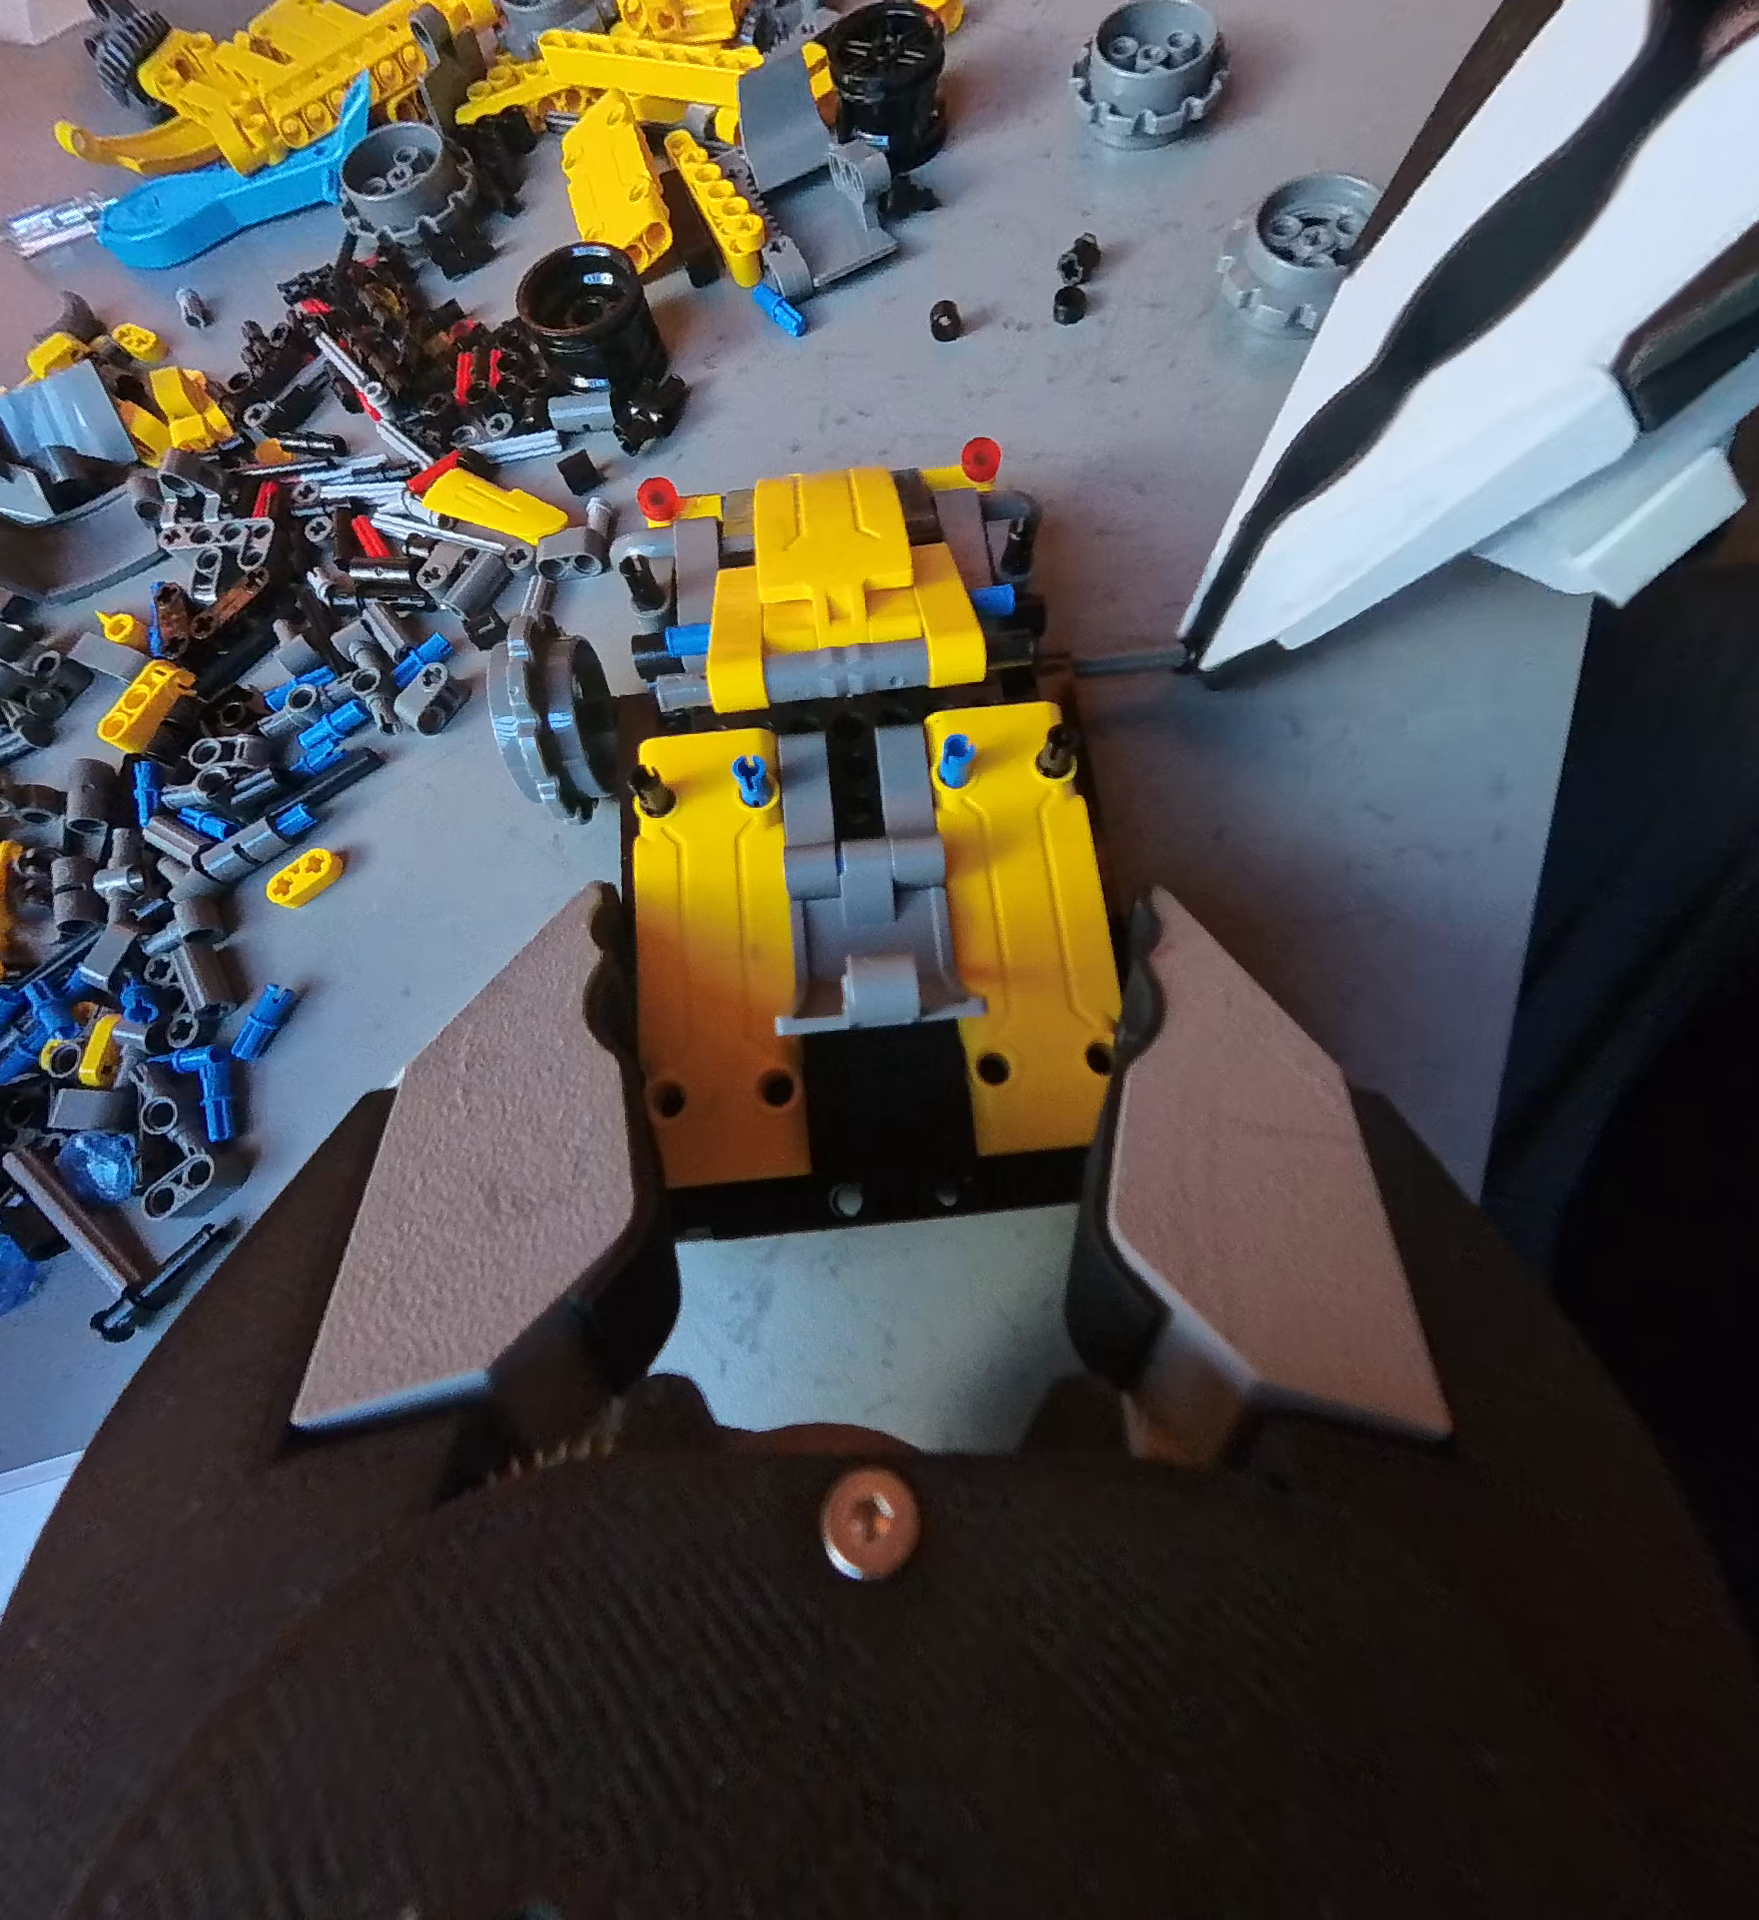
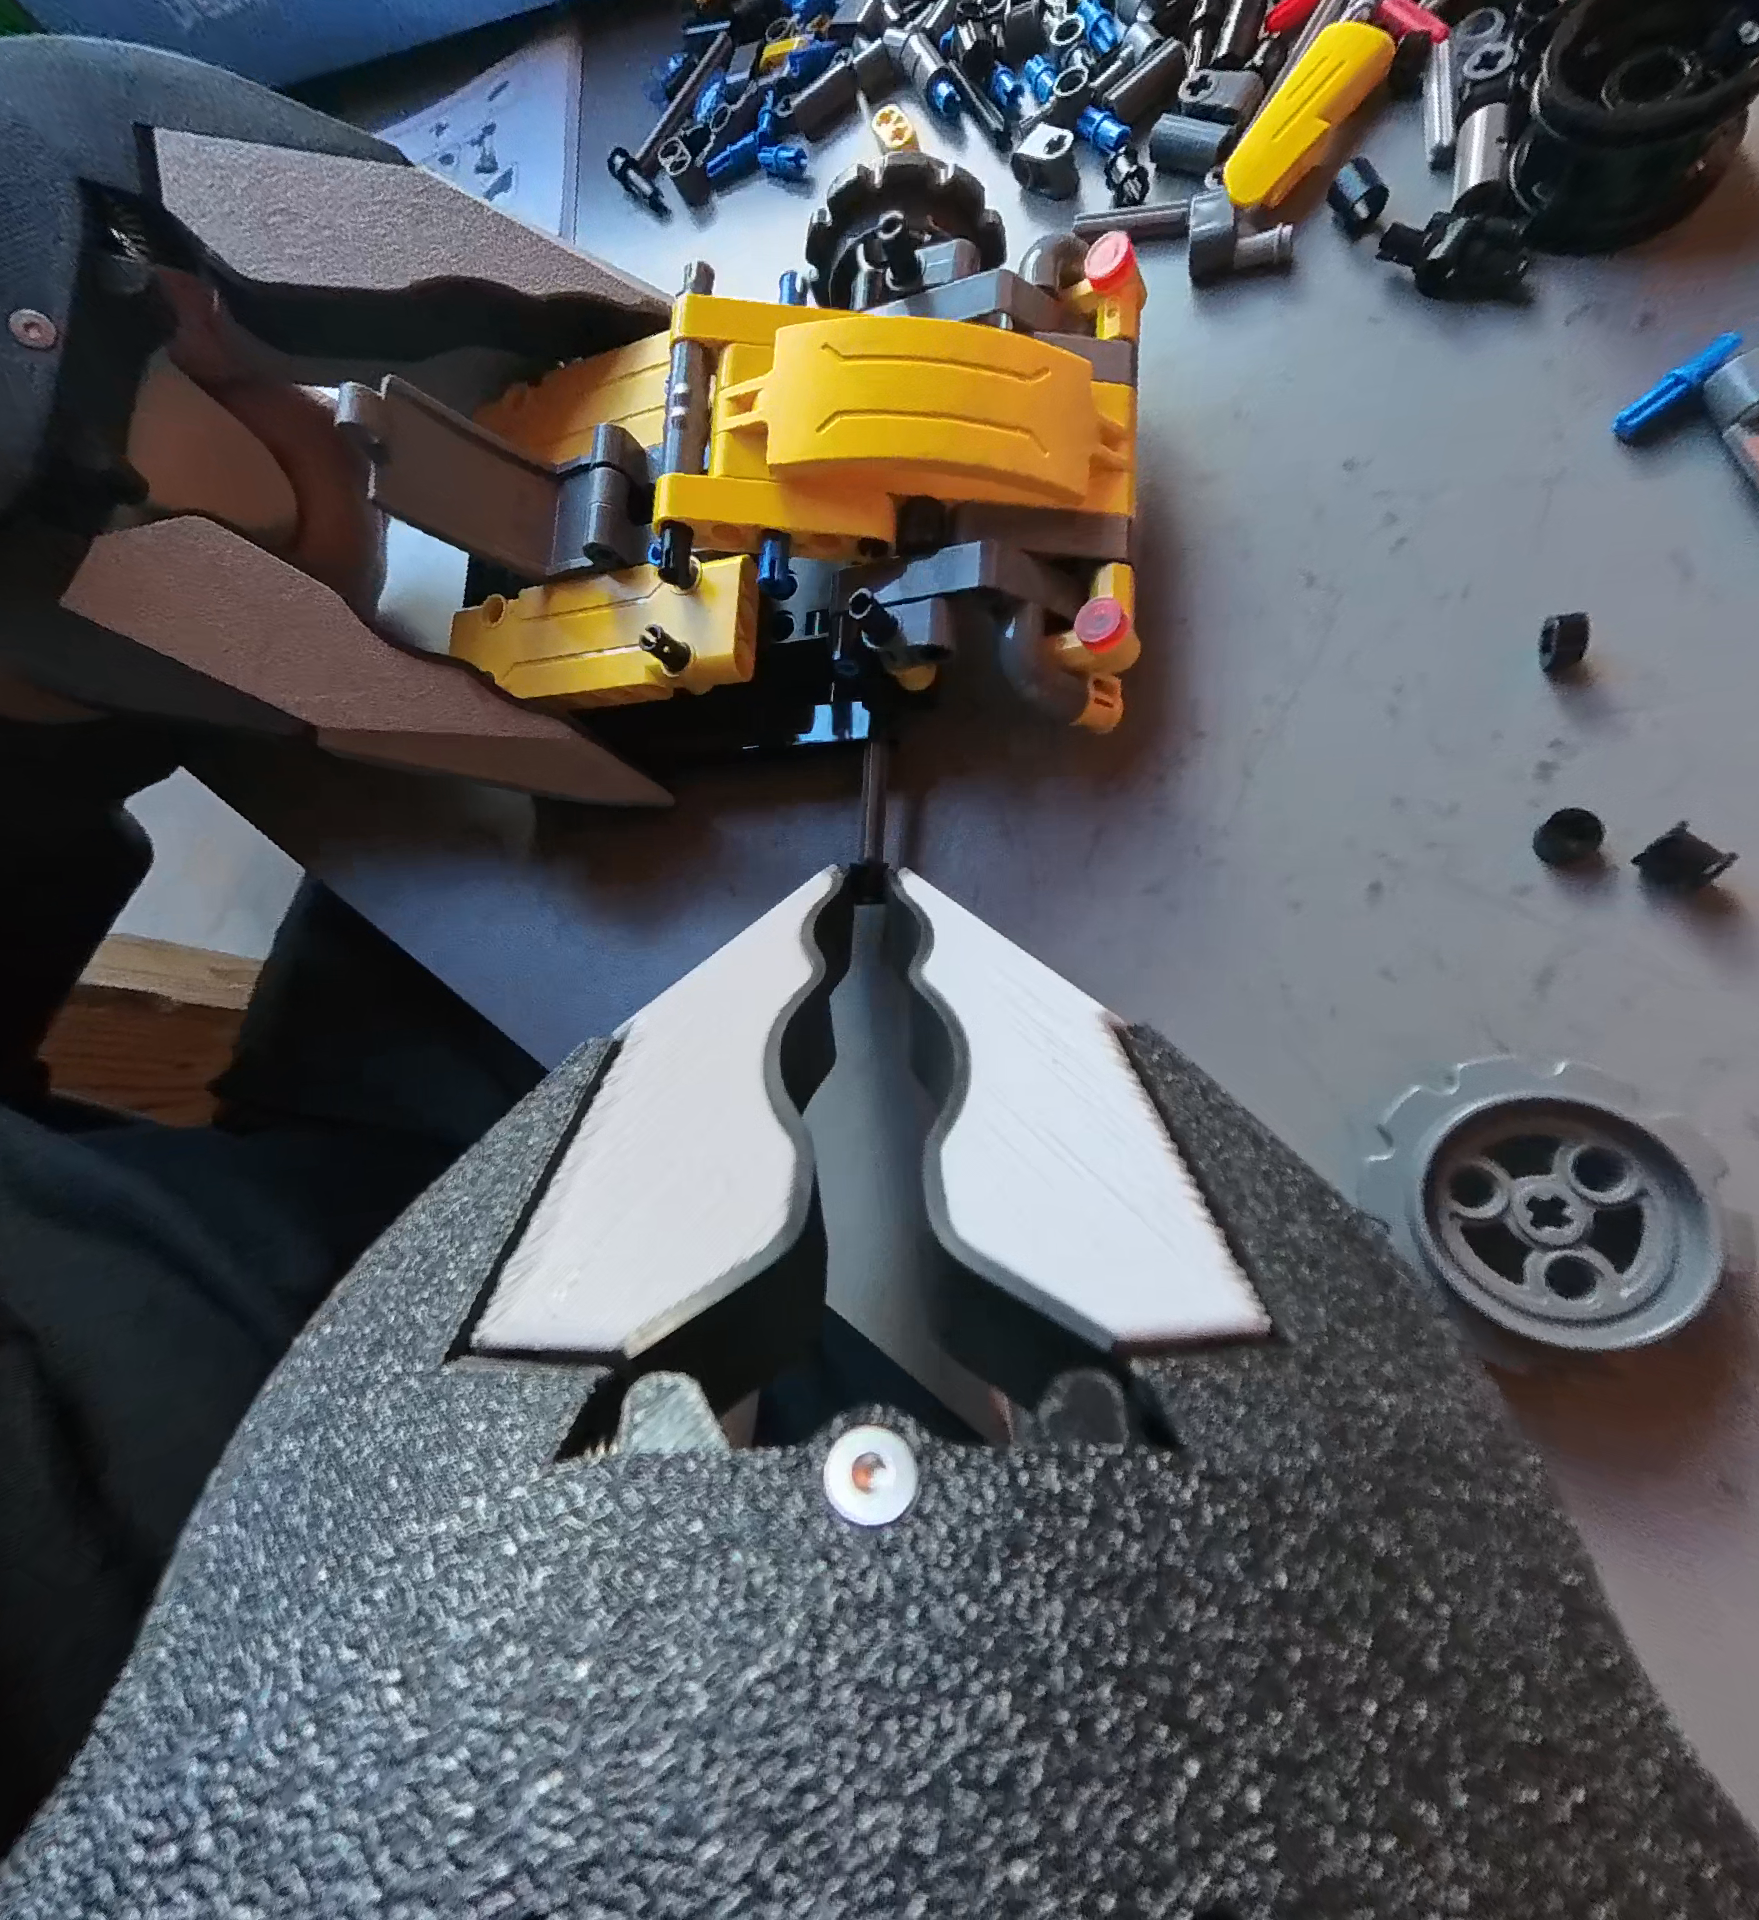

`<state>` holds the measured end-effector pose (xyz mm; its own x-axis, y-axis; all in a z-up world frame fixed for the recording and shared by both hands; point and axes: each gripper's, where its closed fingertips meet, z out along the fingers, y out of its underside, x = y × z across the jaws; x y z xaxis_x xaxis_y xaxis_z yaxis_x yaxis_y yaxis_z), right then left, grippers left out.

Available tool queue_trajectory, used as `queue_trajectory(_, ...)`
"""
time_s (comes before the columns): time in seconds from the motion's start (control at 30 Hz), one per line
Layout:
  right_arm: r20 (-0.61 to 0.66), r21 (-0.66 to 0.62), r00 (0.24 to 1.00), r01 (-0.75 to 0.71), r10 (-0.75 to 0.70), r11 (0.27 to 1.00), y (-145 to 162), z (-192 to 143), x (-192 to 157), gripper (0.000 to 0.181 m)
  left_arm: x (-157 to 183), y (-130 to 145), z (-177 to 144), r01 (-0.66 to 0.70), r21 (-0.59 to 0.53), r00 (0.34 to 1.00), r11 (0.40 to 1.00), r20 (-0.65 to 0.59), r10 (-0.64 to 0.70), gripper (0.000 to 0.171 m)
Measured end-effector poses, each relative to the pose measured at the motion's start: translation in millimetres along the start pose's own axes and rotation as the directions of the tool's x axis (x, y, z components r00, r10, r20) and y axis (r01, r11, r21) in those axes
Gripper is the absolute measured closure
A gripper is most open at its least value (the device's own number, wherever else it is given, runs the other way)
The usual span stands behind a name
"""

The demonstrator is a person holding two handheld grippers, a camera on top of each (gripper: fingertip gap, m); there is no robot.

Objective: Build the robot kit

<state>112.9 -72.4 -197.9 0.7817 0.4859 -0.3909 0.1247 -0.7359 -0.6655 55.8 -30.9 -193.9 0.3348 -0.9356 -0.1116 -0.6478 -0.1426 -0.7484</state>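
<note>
left gripper (image 1: 870, 935) clamps yellow model car (image 1: 859, 831) on grey table (image 1: 1270, 831); right gripper (image 2: 862, 871) pinches thin dark axle (image 2: 880, 795) poking from car's side, grey wheel hub (image 2: 1561, 1226) just beside.

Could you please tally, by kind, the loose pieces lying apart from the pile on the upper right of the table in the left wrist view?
grey wheel hubs: 2
small black pieces: 3
Total: 5
</note>
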Motion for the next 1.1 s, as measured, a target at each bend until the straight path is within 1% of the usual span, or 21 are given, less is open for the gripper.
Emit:
queue_trajectory(0.13,0.074,-0.013,0.993,-0.092,0.093,0.996,0.1,1.0,-1.3,0.176,-0.1,0.0,0.0,0.000,0.000,1.000,1.000,0.001,0.000,0.079)
queue_trajectory(0.27,0.168,-0.028,0.962,-0.211,0.213,0.977,-1.1,-0.5,-1.3,0.176,0.0,0.0,0.0,0.000,0.000,1.000,1.000,0.000,0.000,0.079)
queue_trajectory(0.37,0.215,-0.071,0.941,-0.252,0.261,0.965,-1.6,-1.3,-1.9,0.176,0.1,-0.1,0.1,-0.001,0.000,1.000,1.000,-0.001,0.001,0.079)
queue_trajectory(0.47,0.220,-0.111,0.938,-0.248,0.268,0.962,-1.2,0.1,-1.4,0.176,-0.6,0.0,0.2,0.001,0.000,1.000,1.000,0.003,-0.001,0.079)
queue_trajectory(0.57,0.218,-0.116,0.937,-0.253,0.274,0.960,-1.8,1.0,-0.2,0.176,-1.1,0.0,0.3,0.003,-0.001,1.000,1.000,0.006,-0.003,0.079)
queue_trajectory(0.83,0.134,-0.032,0.975,-0.175,0.178,0.984,-3.1,3.0,1.3,0.177,-1.9,0.1,0.3,0.005,-0.002,1.000,1.000,0.013,-0.005,0.079)
queue_trajectory(0.93,0.162,-0.026,0.964,-0.209,0.210,0.978,-3.4,3.1,0.9,0.177,-1.4,0.3,0.2,0.000,-0.002,1.000,1.000,0.009,0.000,0.079)
queue_trajectory(1.1,0.222,-0.067,0.939,-0.254,0.262,0.965,-3.4,3.6,0.3,0.177,-1.4,0.4,0.1,0.001,-0.002,1.000,1.000,0.009,-0.001,0.079)
